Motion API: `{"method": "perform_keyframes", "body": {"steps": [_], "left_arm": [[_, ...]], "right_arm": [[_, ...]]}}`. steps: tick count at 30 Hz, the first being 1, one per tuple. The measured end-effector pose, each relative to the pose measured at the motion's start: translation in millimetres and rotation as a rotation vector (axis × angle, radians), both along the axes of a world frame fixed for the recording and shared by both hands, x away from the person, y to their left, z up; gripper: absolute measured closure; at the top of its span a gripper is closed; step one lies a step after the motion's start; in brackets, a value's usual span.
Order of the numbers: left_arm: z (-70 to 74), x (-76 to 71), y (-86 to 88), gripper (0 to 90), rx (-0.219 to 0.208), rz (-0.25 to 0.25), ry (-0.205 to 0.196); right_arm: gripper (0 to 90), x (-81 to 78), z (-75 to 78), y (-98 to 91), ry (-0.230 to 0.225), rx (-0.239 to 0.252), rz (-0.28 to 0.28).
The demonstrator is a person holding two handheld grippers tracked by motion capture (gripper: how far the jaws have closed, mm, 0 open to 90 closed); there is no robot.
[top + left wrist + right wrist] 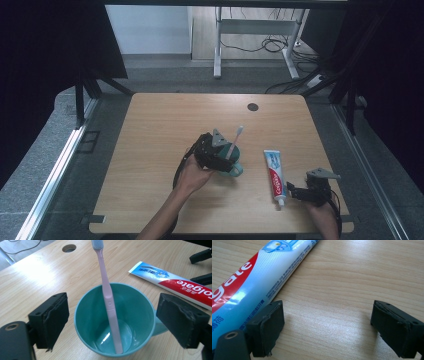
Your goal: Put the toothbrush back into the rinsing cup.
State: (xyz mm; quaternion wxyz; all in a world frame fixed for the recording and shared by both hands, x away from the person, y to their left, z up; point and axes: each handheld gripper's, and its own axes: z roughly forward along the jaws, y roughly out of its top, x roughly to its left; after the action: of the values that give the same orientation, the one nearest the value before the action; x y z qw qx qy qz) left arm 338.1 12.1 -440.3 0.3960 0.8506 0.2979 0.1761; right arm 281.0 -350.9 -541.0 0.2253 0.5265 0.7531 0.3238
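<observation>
The left gripper [112,322] has its jaws spread around the mug [113,320], apparently clear of it. The toothbrush [108,297] stands inside, seemingly just placed. Next comes the paste [275,175] on the bench [150,140]; the right gripper [327,327], jaws spread empty, must shift over it.

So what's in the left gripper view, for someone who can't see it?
A pink toothbrush stands bristles-up in a teal cup on a wooden table. The left claw is open, one black jaw on each side of the cup, not touching. A toothpaste tube lies behind.
</observation>
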Motion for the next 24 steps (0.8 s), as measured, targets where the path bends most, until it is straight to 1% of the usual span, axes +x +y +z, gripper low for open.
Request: {"method": "perform_keyframes", "body": {"steps": [2, 3, 7, 13, 19, 24], "left_arm": [[0.3, -0.7, 1.5, 8.3, -0.002, -0.005, -0.002], [0.4, -0.9, 2.0, 5.9, -0.002, -0.006, 0.001], [1.1, -2.5, 4.6, 3.1, -0.009, -0.007, 0.000], [2.6, -5.5, 11.5, 2.0, -0.014, -0.004, 0.000], [3.5, -8.9, 21.4, 1.5, -0.010, -0.001, -0.006], [3.1, -12.6, 31.7, 1.5, -0.014, 0.004, 0.003]], "right_arm": [[11.3, 0.0, 0.0, 0.0, 0.000, 0.000, 0.000], [11.3, 0.0, 0.0, 0.0, 0.000, 0.000, 0.000], [11.3, 0.0, 0.0, 0.0, 0.000, 0.000, 0.000], [11.3, 0.0, 0.0, 0.0, 0.000, 0.000, 0.000], [11.3, 0.0, 0.0, -0.1, 0.000, -0.001, 0.001], [11.3, 0.0, 0.1, 0.0, 0.001, 0.000, 0.000]]}}
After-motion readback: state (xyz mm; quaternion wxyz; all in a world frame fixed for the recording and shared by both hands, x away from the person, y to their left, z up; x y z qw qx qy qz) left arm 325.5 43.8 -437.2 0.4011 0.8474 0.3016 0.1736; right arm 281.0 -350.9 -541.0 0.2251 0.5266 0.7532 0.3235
